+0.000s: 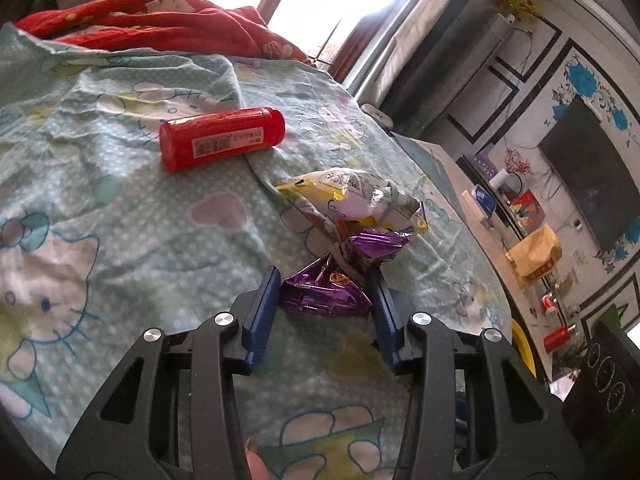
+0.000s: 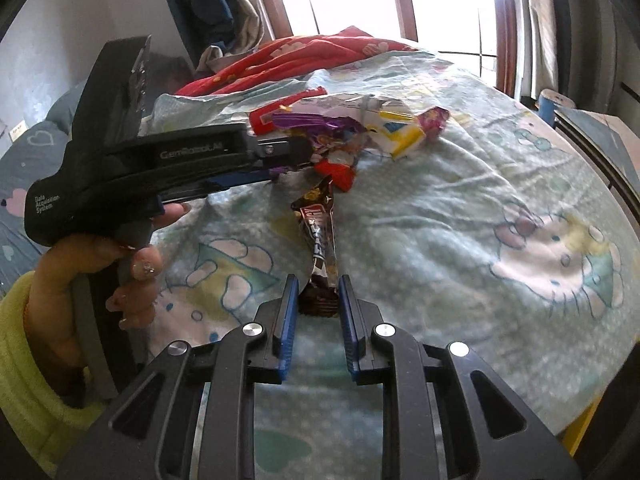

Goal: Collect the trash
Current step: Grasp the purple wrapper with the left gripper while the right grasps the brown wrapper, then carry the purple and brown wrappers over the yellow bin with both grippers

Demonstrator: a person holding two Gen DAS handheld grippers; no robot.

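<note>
In the left wrist view, the left gripper [image 1: 324, 280] is seen low over a bed sheet [image 1: 160, 216], its blue pads set against either side of a purple wrapper [image 1: 320, 292]. The wrapper is of crumpled, shiny foil with a small round orange mark on its upper face; it is pinched between the pads, and its long axis runs across the gripper from pad to pad. Just beyond it, a second purple foil scrap [image 1: 380, 242] is touching it, with a yellow-and-white bag [image 1: 356, 196] heaped behind, torn and crushed. Farther back and to the left, a red canister [image 1: 222, 138] is laid on its side, its long axis running across the view and tilted slightly up toward the right, a barcode label facing up. A red quilt [image 1: 160, 24] is bunched at the far edge of the bed.

In the right wrist view, the right gripper [image 2: 319, 292] is closed on the near end of a brown wrapper [image 2: 320, 236]. This wrapper is long, narrow and glossy, with white lettering; it lies on the sheet and points straight away from the gripper toward the heap of wrappers [image 2: 360, 132]. The left gripper's body is seen at the left, held in a hand [image 2: 100, 280] with a yellow sleeve [image 2: 24, 380].
</note>
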